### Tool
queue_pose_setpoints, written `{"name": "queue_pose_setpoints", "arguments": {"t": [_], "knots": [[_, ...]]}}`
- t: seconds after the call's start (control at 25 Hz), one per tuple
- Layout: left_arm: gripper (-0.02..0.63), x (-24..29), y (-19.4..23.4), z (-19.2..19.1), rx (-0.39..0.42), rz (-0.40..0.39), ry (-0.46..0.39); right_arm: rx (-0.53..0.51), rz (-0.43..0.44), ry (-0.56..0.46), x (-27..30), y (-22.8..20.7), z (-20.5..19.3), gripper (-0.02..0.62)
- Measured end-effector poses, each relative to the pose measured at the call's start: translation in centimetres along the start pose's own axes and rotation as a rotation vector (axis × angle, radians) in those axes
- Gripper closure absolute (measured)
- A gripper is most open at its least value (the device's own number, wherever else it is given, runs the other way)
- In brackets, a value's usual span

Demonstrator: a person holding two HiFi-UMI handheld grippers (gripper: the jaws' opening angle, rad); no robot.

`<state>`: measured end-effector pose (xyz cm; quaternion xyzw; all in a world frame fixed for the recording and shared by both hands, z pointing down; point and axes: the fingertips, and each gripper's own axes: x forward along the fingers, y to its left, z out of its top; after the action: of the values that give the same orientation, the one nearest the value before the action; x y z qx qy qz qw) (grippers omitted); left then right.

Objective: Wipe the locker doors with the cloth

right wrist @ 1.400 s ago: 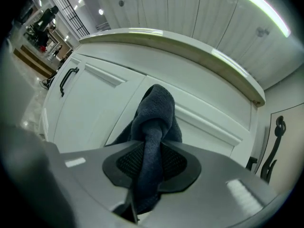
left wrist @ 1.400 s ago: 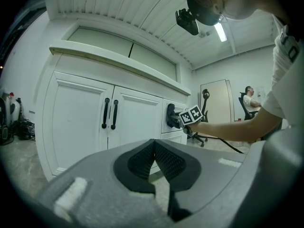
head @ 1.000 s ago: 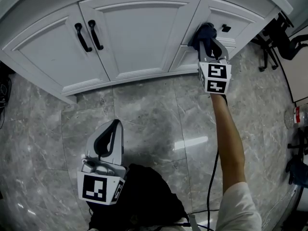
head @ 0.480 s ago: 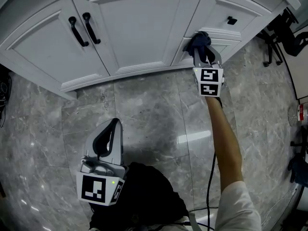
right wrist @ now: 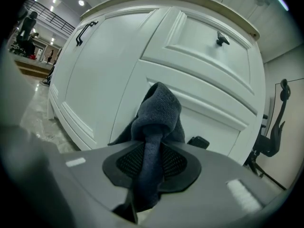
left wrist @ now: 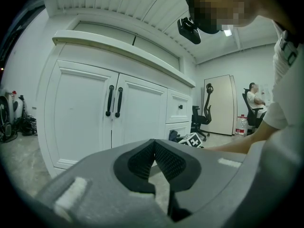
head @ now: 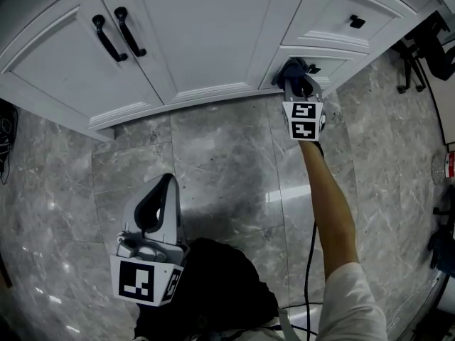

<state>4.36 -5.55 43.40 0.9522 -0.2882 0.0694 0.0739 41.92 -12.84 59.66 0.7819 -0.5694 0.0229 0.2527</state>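
- Head view, looking steeply down: white locker doors [head: 199,34] with two black handles [head: 117,33] stand above a grey marble floor [head: 213,169]
- The right gripper [head: 294,84] sits at about 1 o'clock in this view, reached out on a bare arm [head: 330,204], its jaws clamped on a dark blue-grey cloth [head: 291,68]
- In the right gripper view the cloth [right wrist: 159,110] is pinched along a fold between the ribbed pads; its bunched free end, at 12 o'clock from the jaws, appears to press on the lower drawer front [right wrist: 209,122], low on the cabinet
- The left gripper [head: 165,190] hangs at 7 o'clock, well apart from the doors; the left gripper view shows its jaws closed together with nothing between them
- The cloth looks soft, light and floppy, likely to crumple and drag rather than slide
- A firm pinch across a thick fold, leaving a wad free ahead of the jaws, seems the best hold for wiping
- The handled double doors lie at 10 o'clock from the cloth
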Motion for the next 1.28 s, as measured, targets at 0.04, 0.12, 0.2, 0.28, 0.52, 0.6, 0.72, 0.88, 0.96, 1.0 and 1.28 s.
{"name": "queue_pose_setpoints", "arguments": {"t": [0.04,0.12,0.2,0.28,0.52,0.6,0.72,0.88,0.96,1.0,1.28], "knots": [[0.604,0.1,0.1,-0.1,-0.002,0.002,0.003,0.0,0.005,0.004,0.1,0.2,-0.3,0.514],[0.604,0.3,0.1,-0.4,-0.004,0.0,0.008,-0.004,0.016,0.019,0.4,0.6,-1.1,0.514],[0.604,0.5,-0.1,-0.7,-0.005,-0.005,0.013,-0.015,0.027,0.044,0.7,0.8,-2.2,0.514],[0.604,0.6,-0.2,-0.9,-0.004,-0.008,0.019,-0.042,0.035,0.059,1.0,1.0,-3.1,0.514],[0.604,0.5,0.4,-1.0,0.0,0.007,0.026,-0.11,0.04,0.063,1.1,0.7,-4.0,0.514],[0.604,0.4,0.5,-1.1,-0.001,0.01,0.027,-0.108,0.033,0.063,1.1,0.3,-4.2,0.514],[0.604,0.5,0.3,-1.3,-0.003,0.007,0.029,-0.108,0.021,0.071,1.0,-0.4,-4.6,0.514],[0.604,0.5,0.1,-1.4,-0.004,0.006,0.031,-0.123,0.004,0.095,1.0,-1.7,-5.6,0.514],[0.604,0.6,0.1,-1.4,-0.004,0.006,0.031,-0.134,-0.006,0.12,1.0,-2.5,-6.6,0.514],[0.604,0.6,0.1,-1.5,-0.004,0.005,0.032,-0.136,-0.011,0.136,1.1,-3.0,-7.2,0.514],[0.604,0.9,0.0,-1.9,-0.006,0.004,0.044,-0.072,-0.036,0.201,1.5,-5.8,-10.3,0.512]]}}
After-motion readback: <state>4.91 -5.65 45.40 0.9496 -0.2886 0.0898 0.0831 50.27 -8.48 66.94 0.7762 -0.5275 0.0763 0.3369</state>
